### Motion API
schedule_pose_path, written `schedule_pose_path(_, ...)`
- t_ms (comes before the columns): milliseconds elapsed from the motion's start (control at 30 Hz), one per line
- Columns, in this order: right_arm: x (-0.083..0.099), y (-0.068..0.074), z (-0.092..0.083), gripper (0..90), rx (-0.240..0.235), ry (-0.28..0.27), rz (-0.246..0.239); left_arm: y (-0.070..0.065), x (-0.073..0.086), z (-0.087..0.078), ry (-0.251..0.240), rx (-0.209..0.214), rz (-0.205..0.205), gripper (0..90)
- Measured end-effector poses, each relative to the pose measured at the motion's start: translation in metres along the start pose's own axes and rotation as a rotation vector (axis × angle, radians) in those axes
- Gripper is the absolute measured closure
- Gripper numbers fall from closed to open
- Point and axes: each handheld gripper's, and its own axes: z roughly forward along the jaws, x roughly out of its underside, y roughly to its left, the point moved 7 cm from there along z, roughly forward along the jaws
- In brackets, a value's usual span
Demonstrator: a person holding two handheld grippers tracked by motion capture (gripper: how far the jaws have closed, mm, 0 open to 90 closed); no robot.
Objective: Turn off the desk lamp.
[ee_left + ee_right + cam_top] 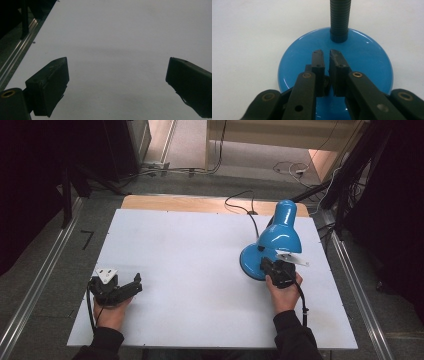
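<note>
Probably pressing the blue desk lamp's base (367,65) switch: right gripper (325,53) fingers nearly closed, so push straight down; left gripper (117,75) fingers wide.

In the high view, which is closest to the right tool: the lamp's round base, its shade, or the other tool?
1. Lamp base: directly under the right tool.
2. Lamp shade: just behind, farther up the table.
3. Left tool: across the table, near the left edge.

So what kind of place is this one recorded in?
Probably a lab or recording workspace: a white table framed by metal rails, loose cables on the carpet, and just a blue desk lamp as prop.
</note>
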Motion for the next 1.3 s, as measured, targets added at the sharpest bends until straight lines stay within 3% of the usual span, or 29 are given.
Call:
schedule_pose_path(300, -0.0054, 0.0023, -0.0038, 68.4, -0.022, -0.015, 0.011, 0.0001, 0.0002, 0.0000, 0.001, -0.001, 0.000, 5.6)
schedule_pose_path(400, -0.0060, 0.0034, -0.0040, 59.3, -0.034, -0.016, 0.013, 0.0000, 0.0003, 0.0002, 0.001, -0.001, 0.002, 5.6)
schedule_pose_path(667, -0.0056, 0.0045, -0.0030, 45.3, -0.036, -0.007, 0.016, 0.0001, 0.0002, 0.0003, 0.001, -0.003, 0.001, 5.6)
schedule_pose_path(733, -0.0050, 0.0038, -0.0016, 36.7, -0.033, 0.001, 0.016, 0.0002, 0.0003, 0.0003, 0.002, -0.003, 0.002, 5.6)
schedule_pose_path(967, -0.0050, 0.0044, -0.0021, 31.1, -0.039, 0.001, 0.018, 0.0002, 0.0003, 0.0002, 0.003, -0.004, 0.003, 5.6)
schedule_pose_path(1300, -0.0053, 0.0043, -0.0040, 30.1, -0.033, -0.001, 0.012, 0.0000, 0.0000, 0.0000, 0.000, -0.004, 0.000, 5.6)
